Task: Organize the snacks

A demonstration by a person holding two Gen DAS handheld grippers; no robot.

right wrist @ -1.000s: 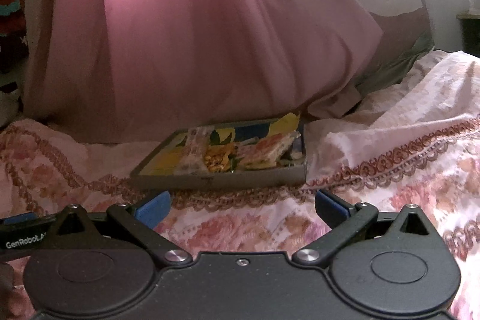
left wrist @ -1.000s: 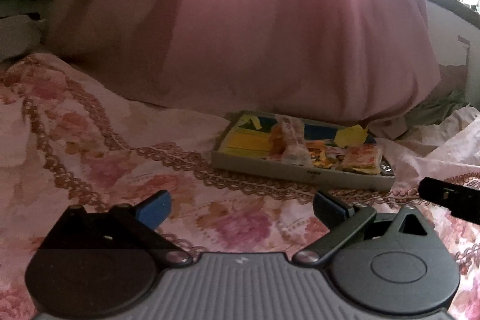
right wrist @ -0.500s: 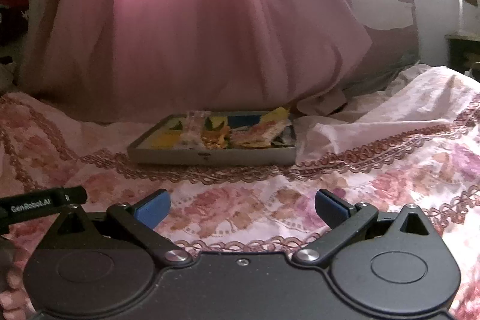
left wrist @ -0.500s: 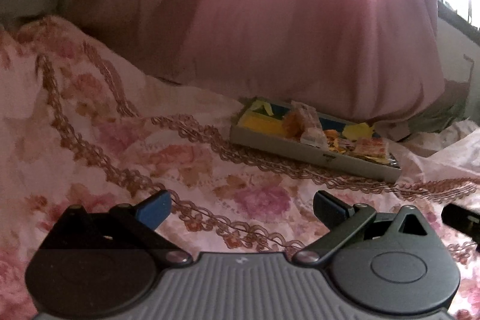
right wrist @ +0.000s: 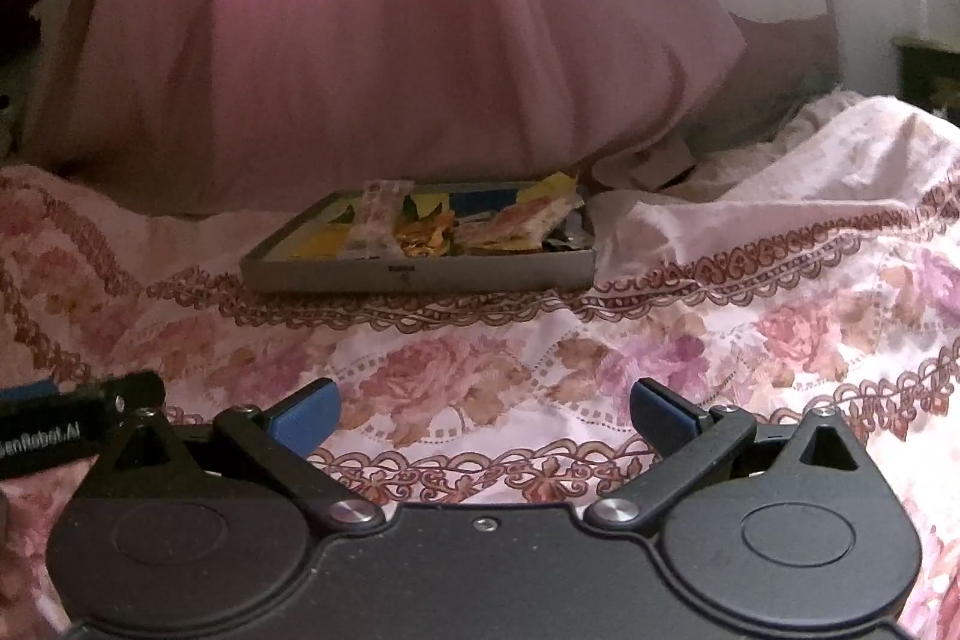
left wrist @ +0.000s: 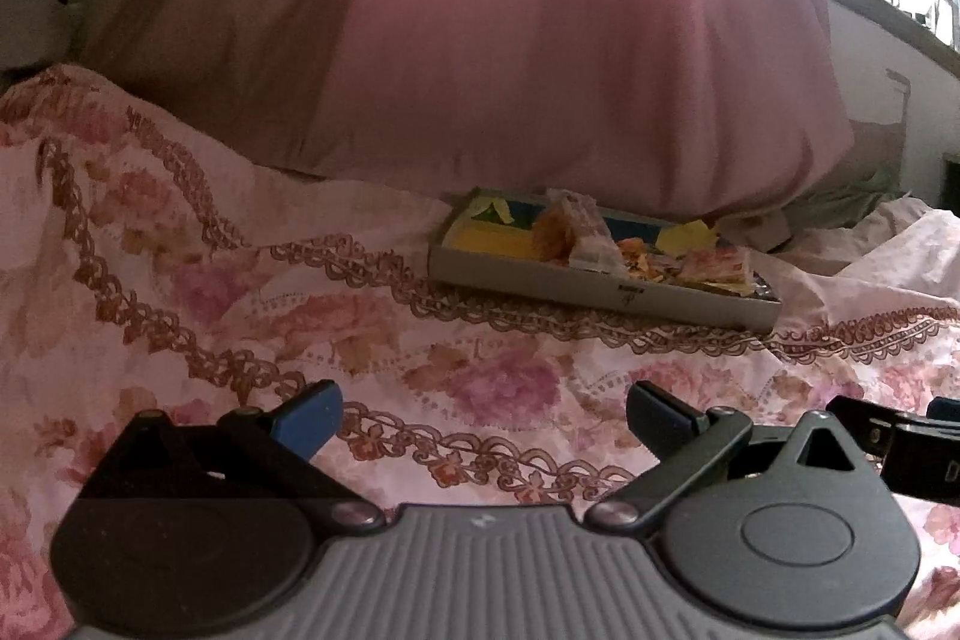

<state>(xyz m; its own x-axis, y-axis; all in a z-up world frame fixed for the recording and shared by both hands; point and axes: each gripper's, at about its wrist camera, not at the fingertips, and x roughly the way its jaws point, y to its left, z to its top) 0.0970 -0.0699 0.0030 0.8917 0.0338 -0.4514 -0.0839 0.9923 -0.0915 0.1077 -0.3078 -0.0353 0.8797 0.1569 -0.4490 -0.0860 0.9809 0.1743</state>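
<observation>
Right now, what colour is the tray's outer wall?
Plain grey on the shallow rectangular snack tray; clearest in the right wrist view.

The snack packets (right wrist: 474,226) in the grey tray (right wrist: 420,274) are too small and blurred to identify.

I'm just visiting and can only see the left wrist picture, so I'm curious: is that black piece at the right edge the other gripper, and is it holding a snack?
Observer: Yes, it is. In the right wrist view the right gripper is open, with only the floral bedsheet showing between its fingers.
Operator: What is it aimed at?
Observer: It faces the long front wall of the snack tray, which sits near the middle of that view.
Operator: Can that camera see my gripper?
Observer: Only partly. The left gripper pokes in at that view's left edge, and white lettering on it reads roughly GenRobot.AI.
</observation>
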